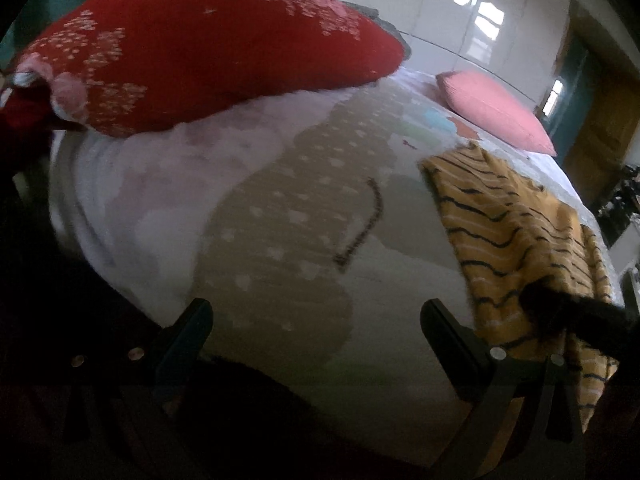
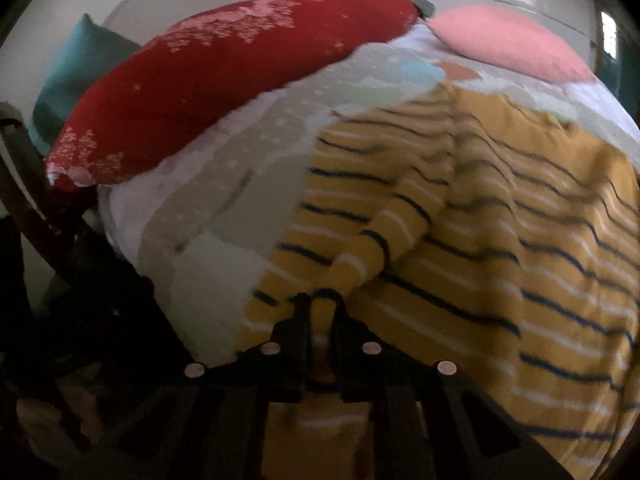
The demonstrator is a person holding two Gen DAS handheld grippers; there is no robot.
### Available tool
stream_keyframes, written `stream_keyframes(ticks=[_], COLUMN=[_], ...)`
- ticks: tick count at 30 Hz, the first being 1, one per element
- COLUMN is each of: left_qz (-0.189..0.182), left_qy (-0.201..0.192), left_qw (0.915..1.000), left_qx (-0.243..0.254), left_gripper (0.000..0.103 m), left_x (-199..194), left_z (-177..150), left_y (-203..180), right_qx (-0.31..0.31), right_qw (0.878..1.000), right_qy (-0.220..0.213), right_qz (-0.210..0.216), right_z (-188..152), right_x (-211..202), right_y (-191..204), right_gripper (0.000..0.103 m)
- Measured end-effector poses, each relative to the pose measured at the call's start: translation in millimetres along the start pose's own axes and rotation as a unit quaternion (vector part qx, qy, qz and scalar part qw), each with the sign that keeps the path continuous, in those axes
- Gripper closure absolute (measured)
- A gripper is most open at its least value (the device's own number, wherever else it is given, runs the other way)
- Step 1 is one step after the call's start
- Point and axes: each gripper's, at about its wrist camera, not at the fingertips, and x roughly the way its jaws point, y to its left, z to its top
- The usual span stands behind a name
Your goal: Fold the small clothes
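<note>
yellow striped top [image 2: 500,216] lies spread on the bed [image 1: 280,240], near its right side, below the pink pillow [image 1: 496,112]. our right gripper [image 2: 322,300] is clenched on the cuff of a sleeve [image 2: 384,236] already lying across the body. our left gripper [image 1: 316,320] hangs released over bare sheet, nothing between its jaws. we judge the fold barely begun: one sleeve is partly in, the far sleeve and the body folds are left. the red pillow [image 1: 200,48] sits well apart.
</note>
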Motion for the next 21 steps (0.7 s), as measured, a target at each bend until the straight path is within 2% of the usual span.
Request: stream_keyframes(ticks=[8, 14, 15, 17, 21], left_qz=[0.058, 0.09, 0.092, 0.095, 0.095], left_qy=[-0.015, -0.007, -0.007, -0.008, -0.011], left_qw=[0.9975, 0.9941, 0.9939, 0.9936, 0.9942], left_qx=[-0.038, -0.06, -0.061, -0.06, -0.049], left_gripper=[0.0, 0.0, 0.0, 0.0, 0.0], left_x=[-15, -19, -20, -23, -25], left_z=[4, 0, 0, -2, -1], left_y=[55, 82, 83, 85, 78], right_qx=[-0.064, -0.072, -0.068, -0.058, -0.021], right_qw=[0.995, 0.98, 0.976, 0.977, 0.976], right_qy=[0.011, 0.046, 0.057, 0.062, 0.056], right_qz=[0.072, 0.18, 0.197, 0.198, 0.208], right_z=[68, 104, 107, 109, 102], right_x=[38, 90, 101, 111, 107], right_y=[72, 134, 142, 146, 135], right_gripper=[0.092, 0.092, 0.088, 0.084, 0.064])
